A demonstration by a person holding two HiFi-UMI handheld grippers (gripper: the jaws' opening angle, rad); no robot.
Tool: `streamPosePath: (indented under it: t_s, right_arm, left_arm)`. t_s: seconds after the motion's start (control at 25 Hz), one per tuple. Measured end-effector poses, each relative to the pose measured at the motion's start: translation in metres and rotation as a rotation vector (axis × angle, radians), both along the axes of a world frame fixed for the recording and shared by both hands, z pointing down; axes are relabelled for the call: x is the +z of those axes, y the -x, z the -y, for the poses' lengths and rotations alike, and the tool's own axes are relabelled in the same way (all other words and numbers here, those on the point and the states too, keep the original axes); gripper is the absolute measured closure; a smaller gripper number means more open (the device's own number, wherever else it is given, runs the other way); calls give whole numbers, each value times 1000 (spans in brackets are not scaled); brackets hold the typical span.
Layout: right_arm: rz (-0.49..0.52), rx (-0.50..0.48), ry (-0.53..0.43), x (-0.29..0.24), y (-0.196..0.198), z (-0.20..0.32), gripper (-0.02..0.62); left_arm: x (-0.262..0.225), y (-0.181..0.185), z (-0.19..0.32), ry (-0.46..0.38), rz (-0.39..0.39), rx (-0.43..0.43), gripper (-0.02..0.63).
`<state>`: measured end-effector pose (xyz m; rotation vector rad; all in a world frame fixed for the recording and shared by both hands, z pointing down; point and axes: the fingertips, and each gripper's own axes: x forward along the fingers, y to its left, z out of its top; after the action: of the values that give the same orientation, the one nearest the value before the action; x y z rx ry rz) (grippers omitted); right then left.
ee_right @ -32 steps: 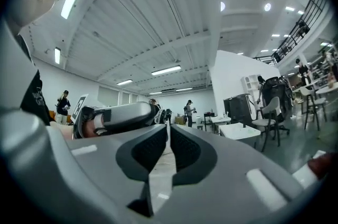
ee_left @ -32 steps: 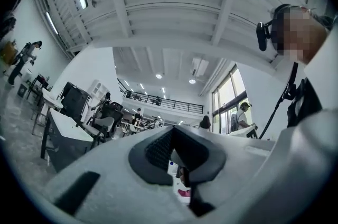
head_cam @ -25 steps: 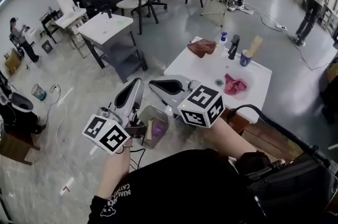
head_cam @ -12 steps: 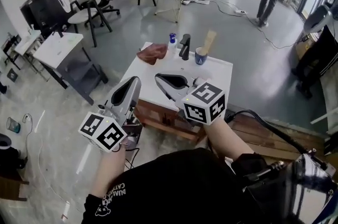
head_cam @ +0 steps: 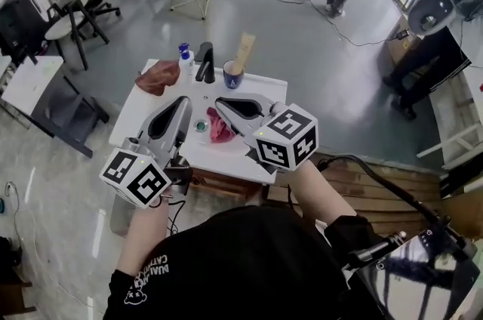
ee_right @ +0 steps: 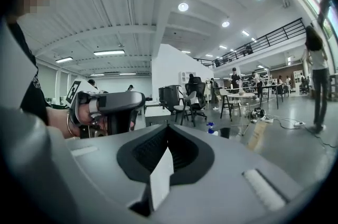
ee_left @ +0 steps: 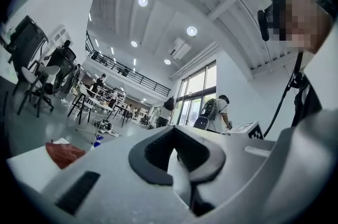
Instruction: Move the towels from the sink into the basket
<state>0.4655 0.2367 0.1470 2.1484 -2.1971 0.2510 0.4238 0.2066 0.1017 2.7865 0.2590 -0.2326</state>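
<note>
Within the last second the person has swung round from the basket to the white desk [head_cam: 260, 88]. A second ago it lay well off at 2 o'clock; now it sits dead centre under both tools. The left claw [head_cam: 183, 101] and right claw [head_cam: 220, 106] have come in over its sunken white sink [head_cam: 202, 139], each with jaws together and nothing between them. I judge that one delivery is over and the next pick is starting; the jaws must part before any grab.

In the sink, a crumpled pink towel [head_cam: 222, 128] lies at 3 o'clock of the green drain plug [head_cam: 201, 126], just below the right claw's tip. A rust-brown towel [head_cam: 157, 77] rests outside the sink, at the desk's 10 o'clock corner. At 12 o'clock a blue cup [head_cam: 232, 75] holds a wooden brush [head_cam: 244, 47]. The basket, which held a purple cloth a second ago, cannot be made out now
</note>
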Motion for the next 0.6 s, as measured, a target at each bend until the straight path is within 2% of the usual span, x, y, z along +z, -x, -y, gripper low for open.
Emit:
streamPosePath:
  t_s: [0.28,0.6]
  right_arm:
    - [43,27,81,41,-59,-19,588]
    - [85,35,121,72,-91,-13,586]
  left_arm:
    - [41,-56,-14,39,57,2,603]
    - [70,-80,-3,42,123,-34,603]
